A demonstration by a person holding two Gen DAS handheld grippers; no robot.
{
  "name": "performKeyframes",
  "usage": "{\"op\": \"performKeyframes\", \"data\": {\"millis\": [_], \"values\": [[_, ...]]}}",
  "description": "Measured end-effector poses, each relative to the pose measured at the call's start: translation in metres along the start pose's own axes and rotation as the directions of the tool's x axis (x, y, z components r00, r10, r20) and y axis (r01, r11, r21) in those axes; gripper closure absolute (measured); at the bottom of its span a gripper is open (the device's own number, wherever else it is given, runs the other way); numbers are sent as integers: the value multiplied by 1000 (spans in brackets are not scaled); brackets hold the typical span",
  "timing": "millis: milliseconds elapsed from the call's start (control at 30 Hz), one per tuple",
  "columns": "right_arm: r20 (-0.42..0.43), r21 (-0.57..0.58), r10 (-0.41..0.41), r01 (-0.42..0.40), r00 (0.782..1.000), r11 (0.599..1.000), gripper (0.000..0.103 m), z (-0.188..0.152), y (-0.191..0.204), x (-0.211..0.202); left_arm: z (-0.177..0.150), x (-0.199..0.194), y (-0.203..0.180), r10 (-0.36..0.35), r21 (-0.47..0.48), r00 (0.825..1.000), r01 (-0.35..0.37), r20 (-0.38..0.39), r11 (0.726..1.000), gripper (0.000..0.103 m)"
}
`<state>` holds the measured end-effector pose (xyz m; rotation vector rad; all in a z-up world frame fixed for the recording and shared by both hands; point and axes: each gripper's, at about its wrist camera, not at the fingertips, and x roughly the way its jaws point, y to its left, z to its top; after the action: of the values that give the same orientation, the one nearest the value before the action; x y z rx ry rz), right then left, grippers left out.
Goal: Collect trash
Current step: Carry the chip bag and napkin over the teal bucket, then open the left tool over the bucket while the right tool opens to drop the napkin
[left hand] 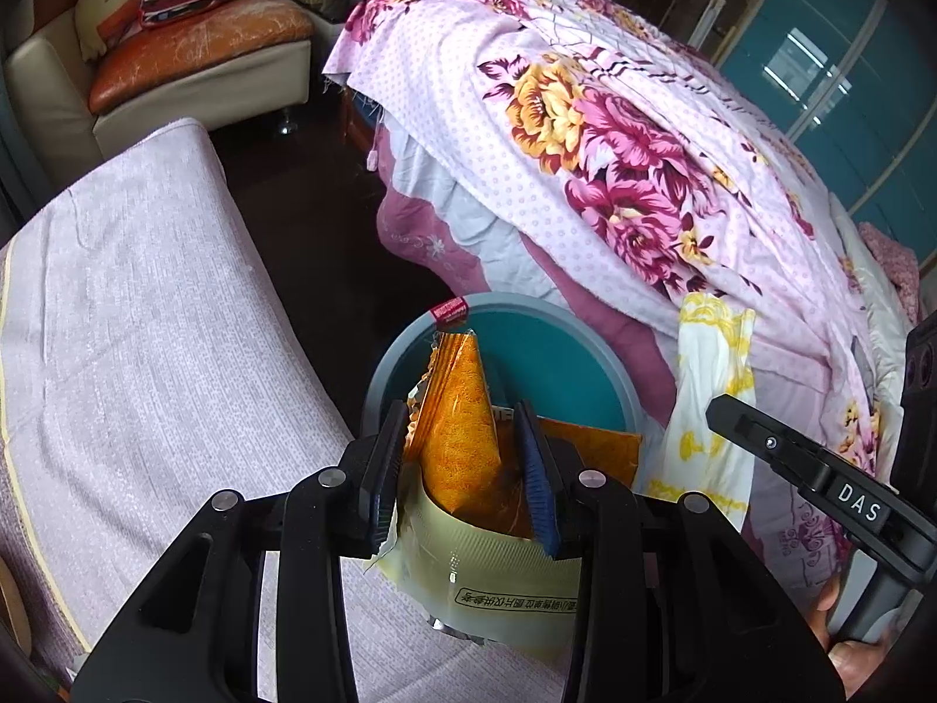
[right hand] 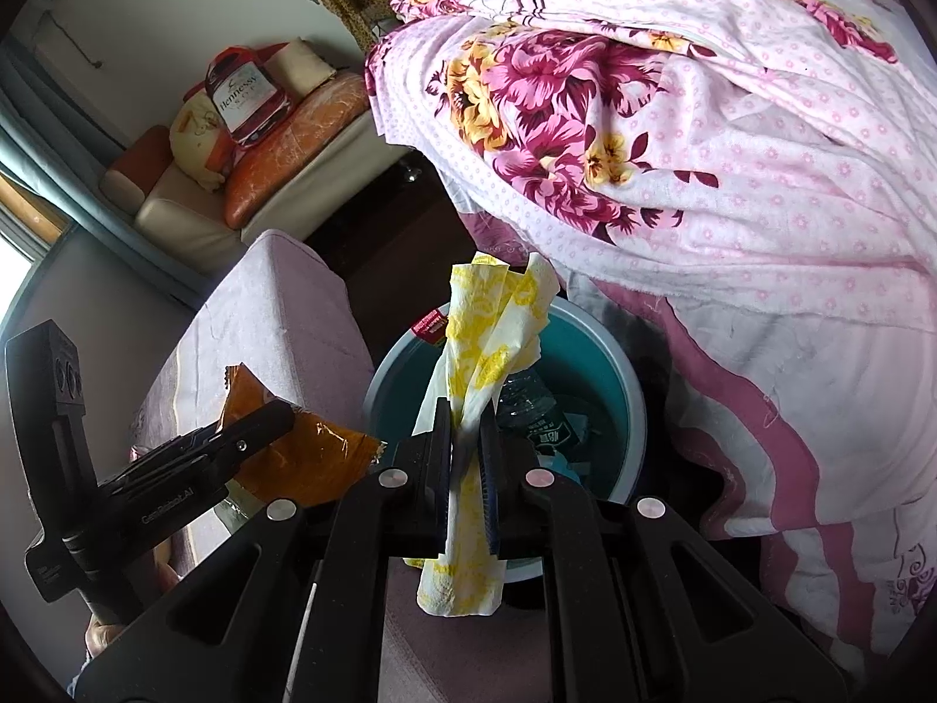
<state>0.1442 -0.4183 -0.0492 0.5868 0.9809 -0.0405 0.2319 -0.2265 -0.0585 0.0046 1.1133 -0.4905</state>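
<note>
My left gripper (left hand: 462, 439) is shut on an orange snack wrapper (left hand: 462, 427) and holds it above the near rim of a teal trash bin (left hand: 562, 369). My right gripper (right hand: 468, 445) is shut on a white and yellow paper napkin (right hand: 480, 351) and holds it upright over the same bin (right hand: 609, 375). The bin holds a crushed plastic bottle (right hand: 527, 404) and other scraps. The napkin (left hand: 708, 398) and the right gripper (left hand: 726, 410) show at the right of the left wrist view. The wrapper (right hand: 293, 451) and the left gripper (right hand: 275, 416) show at the left of the right wrist view.
A bed with a pink floral quilt (left hand: 615, 135) hangs close to the bin's right side. A bench with a pale lilac cover (left hand: 146, 340) stands at the bin's left. A dark floor strip (left hand: 304, 199) runs between them toward a sofa (left hand: 199, 47).
</note>
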Motion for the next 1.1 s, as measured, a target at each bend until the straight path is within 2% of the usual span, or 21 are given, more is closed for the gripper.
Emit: {"op": "performKeyframes", "data": {"millis": [133,200,233,867,900,967,1033,1100], "values": [[7,-5,-10,10,1000,1000,93,1,2,-1,1,3,-1,-1,5,1000,1,-2,1000,57],[11,-5,-12,12,1000,1000,93,2,1,-1,1,5,-2,5,11,1000,-5,-4,1000,39],[12,-3,-10,10,1000,1000,93,2,1,0,1,5,-3,13,15,1000,-13,0,1000,38],[-44,-32,34,-35,998,999,92,4,15,25,-25,-9,22,48,7,998,-48,-50,999,37],[-48,-36,34,-36,998,999,90,4,16,26,-26,-10,24,52,3,997,-52,-51,999,37],[-61,-42,37,-40,997,998,80,3,20,29,-29,-13,30,54,-10,997,-54,-53,998,37],[-67,-44,40,-43,997,998,43,2,24,30,-32,-15,35,52,-24,997,-54,-58,998,37],[-68,-54,38,-42,997,998,41,0,28,30,-36,-17,40,55,-36,997,-57,-60,998,37]]}}
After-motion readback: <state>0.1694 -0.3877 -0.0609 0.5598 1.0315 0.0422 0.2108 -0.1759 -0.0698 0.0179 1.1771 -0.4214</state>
